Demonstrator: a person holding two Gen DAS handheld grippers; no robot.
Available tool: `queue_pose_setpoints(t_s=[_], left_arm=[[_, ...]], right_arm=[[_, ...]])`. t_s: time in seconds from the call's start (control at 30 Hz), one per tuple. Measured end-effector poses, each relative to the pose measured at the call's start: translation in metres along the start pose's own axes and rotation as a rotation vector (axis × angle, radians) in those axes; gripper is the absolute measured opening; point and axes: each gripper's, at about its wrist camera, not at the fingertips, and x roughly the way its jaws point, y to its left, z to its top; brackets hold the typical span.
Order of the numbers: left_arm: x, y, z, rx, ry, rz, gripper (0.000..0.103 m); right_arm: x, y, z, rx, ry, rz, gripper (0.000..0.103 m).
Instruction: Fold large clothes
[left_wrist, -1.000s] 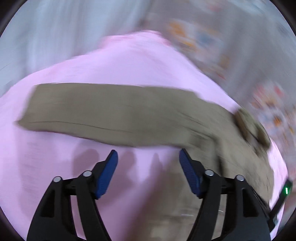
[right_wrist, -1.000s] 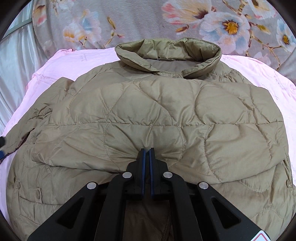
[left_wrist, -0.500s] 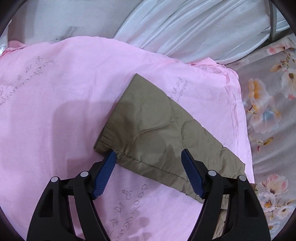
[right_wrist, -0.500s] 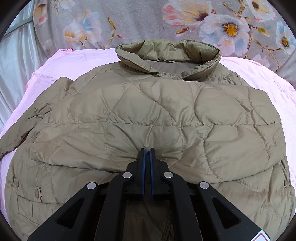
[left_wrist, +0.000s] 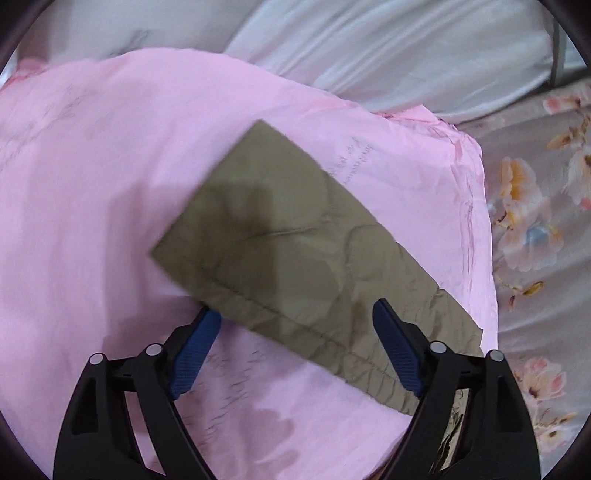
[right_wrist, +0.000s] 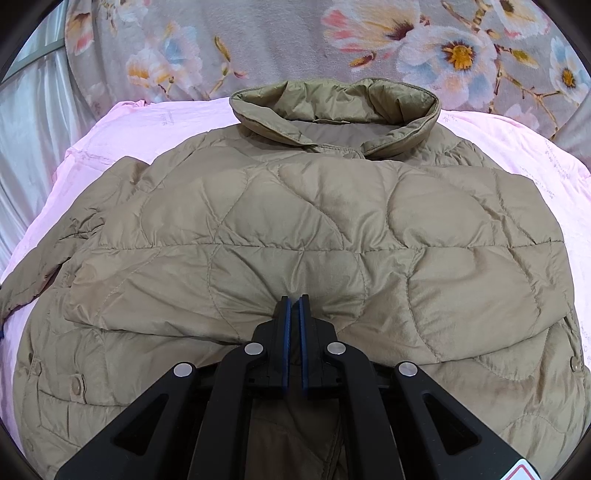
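Observation:
A large olive-tan quilted jacket (right_wrist: 314, 229) lies on a pink sheet, collar at the far side, with one sleeve folded across its front. My right gripper (right_wrist: 293, 301) is shut on a pinch of the folded sleeve's fabric near the jacket's middle. In the left wrist view the other sleeve (left_wrist: 295, 254) lies stretched flat on the pink sheet (left_wrist: 92, 184), cuff pointing to the upper left. My left gripper (left_wrist: 295, 314) is open and straddles the sleeve's near edge: the left finger is under its hem, the right finger (left_wrist: 395, 343) lies on top.
Grey floral bedding (right_wrist: 295, 40) lies beyond the collar and also shows in the left wrist view (left_wrist: 539, 258) at the right. Pale grey curtain fabric (left_wrist: 369, 48) hangs past the sheet's far edge. The pink sheet (right_wrist: 147, 122) shows around the jacket.
My left gripper has swung around and closed in on the outstretched sleeve, which now lies between its open fingers. The right gripper has stayed shut on the jacket.

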Motion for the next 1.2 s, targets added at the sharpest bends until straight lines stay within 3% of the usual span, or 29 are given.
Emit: queue_pose_setpoints(t_s=[0.03,0.07,0.1,0.17,0.27,0.43,0.57,0.63,0.7,0.73,0.77,0.8,0.87,0.97,1.2], left_arm=[[0.002,-0.009,0.001,0.027,0.006,-0.021,0.036],[0.004,-0.018,0.002,0.056,0.022,-0.052,0.019],[0.003,-0.031,0.001,0.087,0.039,-0.085,0.007],[-0.011,-0.056,-0.003,0.15,0.0,-0.112,0.005],[-0.051,-0.116,-0.024,0.346,-0.1,-0.176,0.005],[-0.111,-0.216,-0.108,0.666,-0.168,-0.334,0.005],[-0.134,-0.268,-0.194,0.85,-0.098,-0.472,0.005],[-0.131,-0.285,-0.24,0.922,-0.016,-0.524,0.006],[-0.12,-0.294,-0.284,0.971,0.088,-0.561,0.015],[-0.114,-0.293,-0.298,0.978,0.132,-0.569,0.034],[-0.106,-0.292,-0.309,0.977,0.185,-0.574,0.06],[-0.095,-0.287,-0.319,0.958,0.246,-0.569,0.066],[-0.081,-0.274,-0.323,0.91,0.315,-0.571,0.069],[-0.057,-0.252,-0.301,0.795,0.391,-0.548,0.07],[0.002,-0.207,-0.203,0.463,0.395,-0.41,0.07]], right_arm=[[0.0,0.0,0.0,0.002,-0.001,0.001,0.003],[0.0,0.0,0.0,0.005,-0.001,0.003,0.003],[0.0,0.0,0.0,0.006,-0.001,0.006,0.003],[-0.001,-0.001,0.0,0.01,-0.003,0.009,0.003],[-0.003,-0.001,0.0,0.017,-0.014,0.013,0.003],[-0.026,-0.003,-0.004,0.029,-0.068,-0.019,0.021],[-0.054,-0.016,-0.012,0.063,-0.107,-0.007,0.029],[-0.067,-0.028,-0.017,0.088,-0.121,-0.019,0.031],[-0.078,-0.042,-0.024,0.118,-0.129,-0.028,0.036],[-0.083,-0.05,-0.028,0.135,-0.129,-0.032,0.038],[-0.088,-0.058,-0.032,0.151,-0.13,-0.035,0.039],[-0.093,-0.065,-0.036,0.165,-0.132,-0.038,0.041],[-0.101,-0.077,-0.043,0.187,-0.14,-0.045,0.045],[-0.112,-0.092,-0.049,0.213,-0.158,-0.05,0.05],[-0.102,-0.115,-0.031,0.296,-0.159,0.047,0.062]])
